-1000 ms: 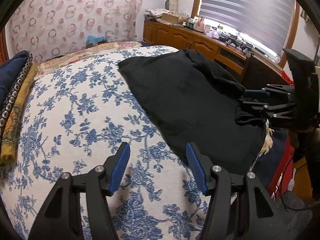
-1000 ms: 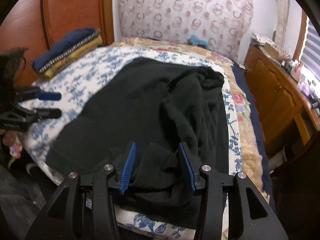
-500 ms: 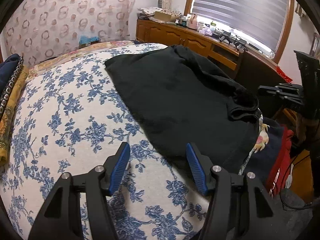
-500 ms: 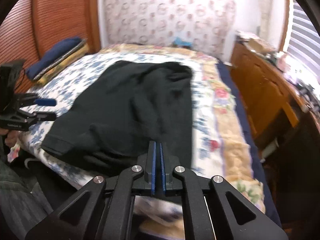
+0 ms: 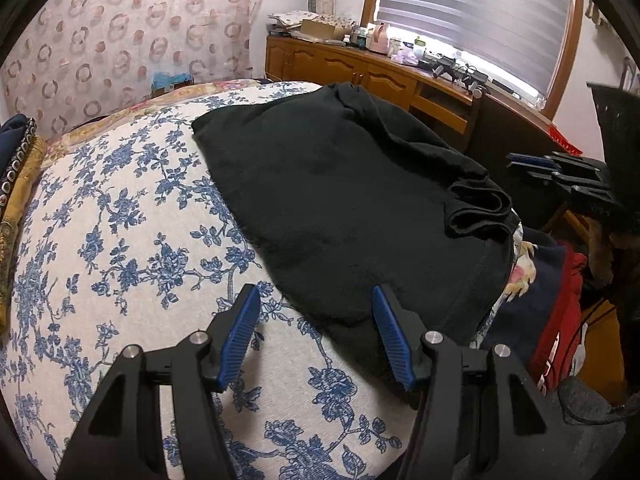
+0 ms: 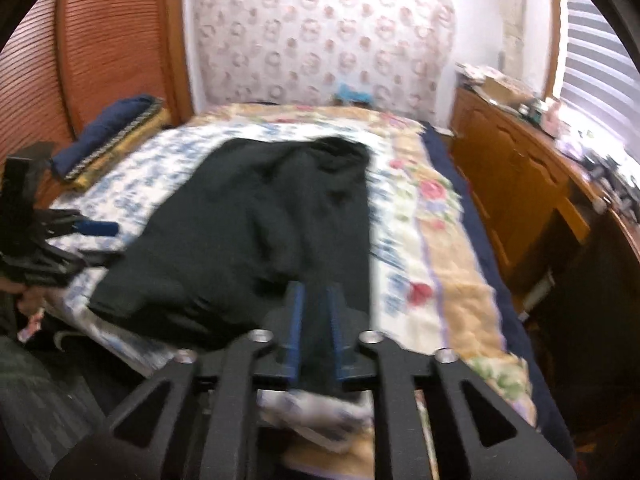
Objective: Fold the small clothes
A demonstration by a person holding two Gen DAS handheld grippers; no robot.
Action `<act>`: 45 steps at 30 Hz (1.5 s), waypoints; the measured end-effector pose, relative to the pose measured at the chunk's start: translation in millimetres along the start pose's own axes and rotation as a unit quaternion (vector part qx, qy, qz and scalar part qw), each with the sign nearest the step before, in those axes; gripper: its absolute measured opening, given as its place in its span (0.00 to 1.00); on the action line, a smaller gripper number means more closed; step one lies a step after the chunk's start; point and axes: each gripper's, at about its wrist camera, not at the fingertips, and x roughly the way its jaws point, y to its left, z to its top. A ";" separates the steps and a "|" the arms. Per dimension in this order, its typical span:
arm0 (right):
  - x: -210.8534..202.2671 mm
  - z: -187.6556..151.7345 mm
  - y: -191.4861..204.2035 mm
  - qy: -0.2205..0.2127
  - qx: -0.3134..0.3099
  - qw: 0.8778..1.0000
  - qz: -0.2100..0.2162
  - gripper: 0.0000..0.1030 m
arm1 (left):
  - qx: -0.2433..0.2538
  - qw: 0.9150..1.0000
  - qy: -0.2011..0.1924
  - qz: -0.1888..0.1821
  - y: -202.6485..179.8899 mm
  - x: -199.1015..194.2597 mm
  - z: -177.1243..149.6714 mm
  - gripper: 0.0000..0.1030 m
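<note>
Left tongs (image 5: 316, 332) stand wide apart, holding nothing, over the bedspread (image 5: 120, 240). The near hem of the black garment (image 5: 340, 200) lies just ahead, between their tips. Right tongs (image 6: 314, 320) are narrowed to a small gap; the view is blurred, and whether cloth sits between them cannot be told. The garment (image 6: 248, 240) lies spread ahead and left of them, bunched at its near edge. Folded cloths (image 6: 108, 140) sit far left.

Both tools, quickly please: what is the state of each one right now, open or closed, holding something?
Left tool: open, holding nothing, over the near edge of the black garment.
Right tool: slightly open, holding nothing; picture blurred.
</note>
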 end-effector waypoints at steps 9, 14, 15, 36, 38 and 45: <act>50.7 7.5 34.2 0.034 -0.021 0.999 0.025 0.25 | -0.004 1.000 0.008 0.003 -0.1 9.7 -5.7 0.56; 48.5 -2.4 27.7 0.045 -0.023 0.998 0.027 0.01 | -0.006 1.000 0.007 0.003 -0.4 10.0 -5.9 0.56; 43.8 -4.7 26.4 0.043 -0.026 0.998 0.025 0.00 | -0.007 1.000 0.007 0.003 -0.3 9.7 -5.9 0.56; -16.5 -31.0 -41.6 0.071 -0.003 0.996 -0.050 0.00 | 0.002 1.000 -0.013 0.004 -13.4 0.8 -0.8 0.56; -17.5 -29.9 -42.9 0.066 0.003 0.996 -0.052 0.03 | 0.003 1.000 -0.011 0.006 -14.1 1.6 -1.8 0.56; -16.5 -4.6 -35.7 0.004 0.003 0.999 -0.044 0.32 | 0.000 1.000 -0.004 0.007 -16.4 1.8 -8.9 0.56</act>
